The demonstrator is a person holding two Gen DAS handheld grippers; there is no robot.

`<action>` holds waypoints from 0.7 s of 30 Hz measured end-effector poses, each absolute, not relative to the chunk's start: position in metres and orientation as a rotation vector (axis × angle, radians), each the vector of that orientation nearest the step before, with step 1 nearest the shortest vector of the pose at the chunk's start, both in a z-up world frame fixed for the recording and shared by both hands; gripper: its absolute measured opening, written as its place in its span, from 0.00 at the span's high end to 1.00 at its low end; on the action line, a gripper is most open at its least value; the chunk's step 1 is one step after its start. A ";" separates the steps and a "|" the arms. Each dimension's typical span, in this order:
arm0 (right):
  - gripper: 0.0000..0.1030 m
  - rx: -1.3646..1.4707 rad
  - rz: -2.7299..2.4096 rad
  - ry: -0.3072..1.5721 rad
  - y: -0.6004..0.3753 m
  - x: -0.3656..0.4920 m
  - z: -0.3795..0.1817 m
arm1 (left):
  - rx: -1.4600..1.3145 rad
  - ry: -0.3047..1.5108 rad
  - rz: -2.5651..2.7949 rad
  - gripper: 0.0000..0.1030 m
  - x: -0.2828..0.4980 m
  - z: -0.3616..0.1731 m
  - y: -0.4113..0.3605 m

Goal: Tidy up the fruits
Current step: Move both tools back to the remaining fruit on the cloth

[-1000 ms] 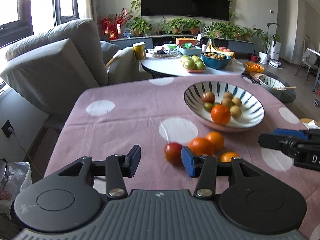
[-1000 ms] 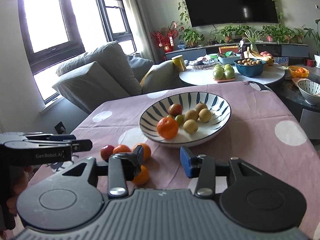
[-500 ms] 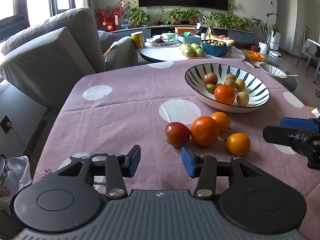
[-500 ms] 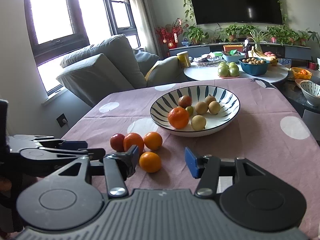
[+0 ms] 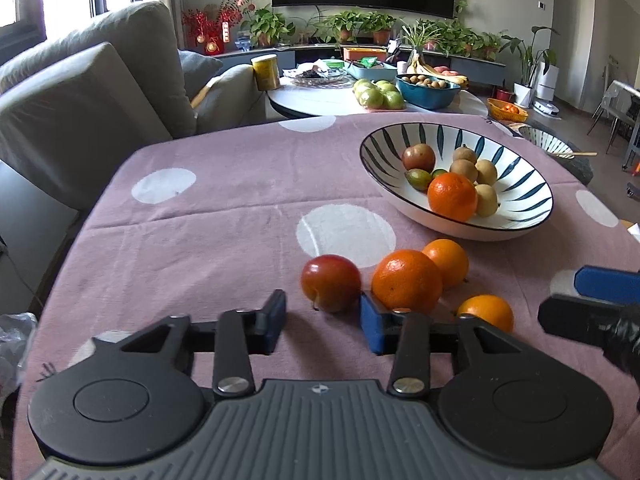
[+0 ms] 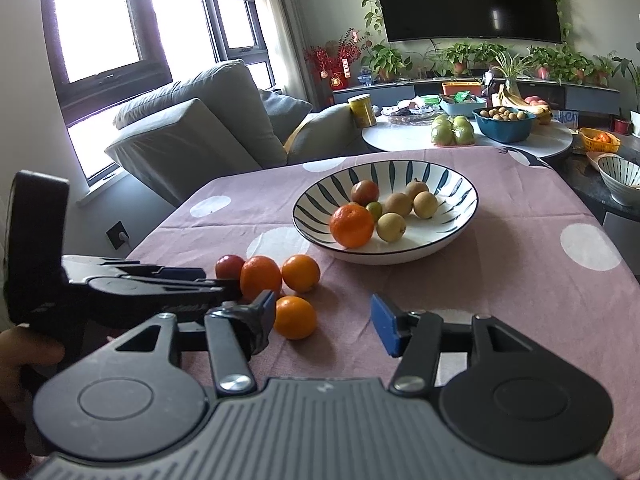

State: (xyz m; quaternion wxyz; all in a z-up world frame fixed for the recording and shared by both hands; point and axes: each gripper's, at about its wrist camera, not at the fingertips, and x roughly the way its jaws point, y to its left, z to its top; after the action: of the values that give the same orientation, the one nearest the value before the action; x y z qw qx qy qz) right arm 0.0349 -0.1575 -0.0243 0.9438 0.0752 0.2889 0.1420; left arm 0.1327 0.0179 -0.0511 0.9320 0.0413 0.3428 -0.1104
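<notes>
Fruits lie in two groups on the desk (image 5: 224,216), which is covered by a mauve cloth with white dots. One group is already inside the striped bowl (image 5: 532,184): an orange, a reddish fruit, a small green one and several tan ones. The other group is loose in front of the bowl, well short of its rim: a red fruit (image 5: 330,282), a large orange (image 5: 406,281), a second orange (image 5: 447,257) behind it and touching it, and a small orange (image 6: 295,317) nearest the viewer on the right.

Left gripper (image 5: 323,323): jaws wide and empty, low over the cloth. The red fruit sits just ahead of the gap between them, slightly toward the right finger; that finger's blue pad overlaps the base of the large orange in the left wrist view. Being round, the fruit has no long axis to align with.

Right gripper (image 6: 323,322): jaws likewise wide and empty. The small orange lies just ahead, off-centre toward the left finger.

Judgement: each gripper has its own nearest fruit, so a short forward advance should bracket either one; the left has the red fruit more nearly centred.
</notes>
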 end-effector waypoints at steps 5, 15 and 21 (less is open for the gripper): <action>0.77 0.149 0.288 0.592 -0.155 0.034 -0.024 | 0.080 0.677 -0.220 0.80 0.129 -0.049 0.019; 0.76 0.126 0.330 0.593 -0.143 0.032 -0.022 | 0.014 0.636 -0.197 0.85 0.123 -0.040 0.042; 0.76 0.103 0.339 0.601 -0.134 0.031 -0.021 | 0.009 0.644 -0.219 0.58 0.128 -0.042 0.041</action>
State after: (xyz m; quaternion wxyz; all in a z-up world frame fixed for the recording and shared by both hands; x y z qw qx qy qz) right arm 0.0313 -0.1337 -0.0212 0.9397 0.0505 0.2946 0.1661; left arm 0.1276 0.0408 -0.0421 0.9427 0.0042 0.3158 -0.1074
